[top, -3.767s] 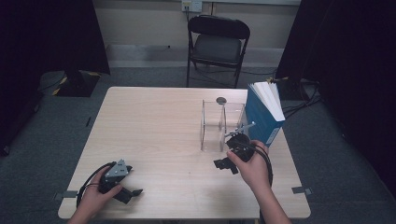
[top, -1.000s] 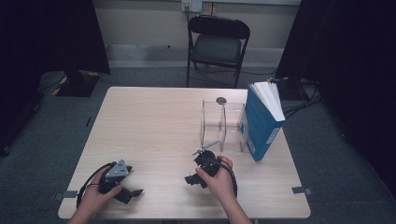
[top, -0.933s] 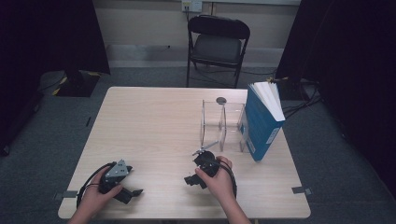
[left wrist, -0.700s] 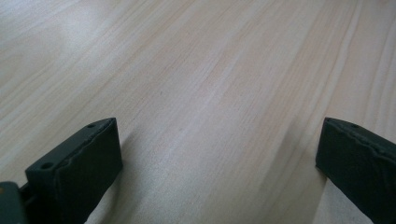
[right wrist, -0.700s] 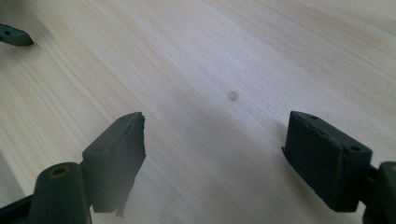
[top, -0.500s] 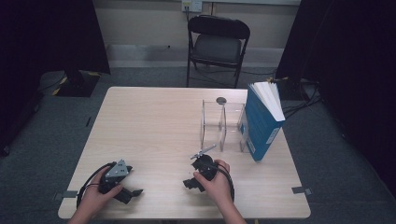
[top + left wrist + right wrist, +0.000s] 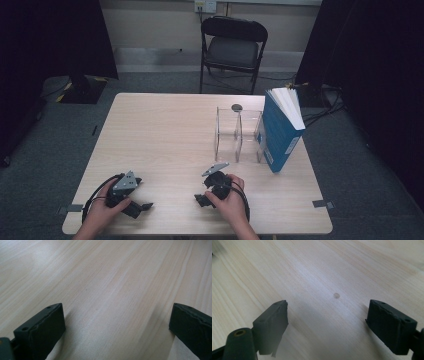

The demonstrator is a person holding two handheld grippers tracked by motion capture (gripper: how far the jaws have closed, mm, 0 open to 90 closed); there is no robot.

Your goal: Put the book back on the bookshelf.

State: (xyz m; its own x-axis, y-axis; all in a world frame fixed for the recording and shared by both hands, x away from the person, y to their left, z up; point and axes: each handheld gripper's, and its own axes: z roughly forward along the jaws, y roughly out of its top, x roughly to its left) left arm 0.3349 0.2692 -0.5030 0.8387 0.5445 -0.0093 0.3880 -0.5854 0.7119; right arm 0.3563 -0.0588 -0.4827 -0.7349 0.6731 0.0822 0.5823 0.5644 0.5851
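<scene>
My table (image 7: 165,130) is the biggest thing here, pale wood, with a dark folding chair (image 7: 234,47) standing beyond its far edge. On the right side of the table a blue book (image 7: 279,132) stands upright, its white page edges fanned at the top. Just beside it, toward the middle, is a clear rack (image 7: 238,135) with upright dividers; the book looks to be touching its right end, though I cannot tell for sure. A small dark round thing (image 7: 236,107) lies by the rack's far edge.

My right claw (image 7: 202,192) rests near the front edge, well apart from the book and rack, pointing left. In the right gripper view its black jaws are spread wide over bare wood with nothing between them; they have just been opening a little further.

My left claw (image 7: 142,207) lies at the front left corner, cable looped beside it. In the left gripper view its jaws also stand wide apart, only table grain between them.
</scene>
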